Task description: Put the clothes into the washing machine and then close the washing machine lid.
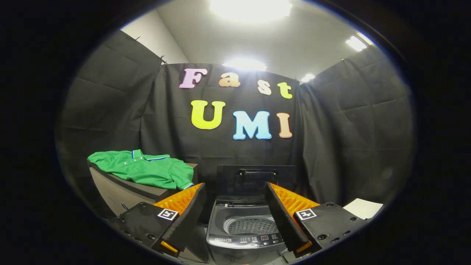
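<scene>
While our gripper point(235, 213) hangs spread over the washing machine point(244, 230), we pinch the green shirt point(147, 169), left of it, mid-fold

Black cloth point(121, 106) hangs in creased panels around 3 sides of the booth. Above it rises a white wall point(154, 38) and a white ceiling point(294, 40) with bright light panels point(250, 8). A grey cabinet point(117, 193) stands against the cloth.

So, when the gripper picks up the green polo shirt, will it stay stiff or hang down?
The green polo shirt already droops over the table edge, so it will probably hang limp and seems light. The open gripper may pinch only one layer.
</scene>
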`<state>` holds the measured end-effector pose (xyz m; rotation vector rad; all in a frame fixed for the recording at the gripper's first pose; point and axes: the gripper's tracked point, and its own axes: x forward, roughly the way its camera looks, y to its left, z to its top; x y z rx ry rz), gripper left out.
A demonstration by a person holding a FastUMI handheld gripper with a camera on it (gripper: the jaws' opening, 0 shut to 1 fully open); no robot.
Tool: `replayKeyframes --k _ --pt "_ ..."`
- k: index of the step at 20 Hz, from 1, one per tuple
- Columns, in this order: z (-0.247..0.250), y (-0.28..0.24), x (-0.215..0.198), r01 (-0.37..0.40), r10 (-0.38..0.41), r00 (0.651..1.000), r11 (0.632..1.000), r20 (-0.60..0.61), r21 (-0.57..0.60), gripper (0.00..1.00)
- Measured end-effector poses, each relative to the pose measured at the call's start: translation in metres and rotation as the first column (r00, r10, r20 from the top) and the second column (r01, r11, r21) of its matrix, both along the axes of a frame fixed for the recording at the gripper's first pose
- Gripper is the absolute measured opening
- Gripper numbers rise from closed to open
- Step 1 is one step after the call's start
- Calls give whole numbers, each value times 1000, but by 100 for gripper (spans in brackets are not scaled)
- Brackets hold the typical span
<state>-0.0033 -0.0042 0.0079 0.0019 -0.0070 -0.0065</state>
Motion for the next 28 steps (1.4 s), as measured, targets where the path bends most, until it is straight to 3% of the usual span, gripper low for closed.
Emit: replayKeyframes --k 13,28 --pt "12 5 12 -1 1 1000 1000 1 10 100" --pt "81 57 66 -116 114 991 993 68 16 100"
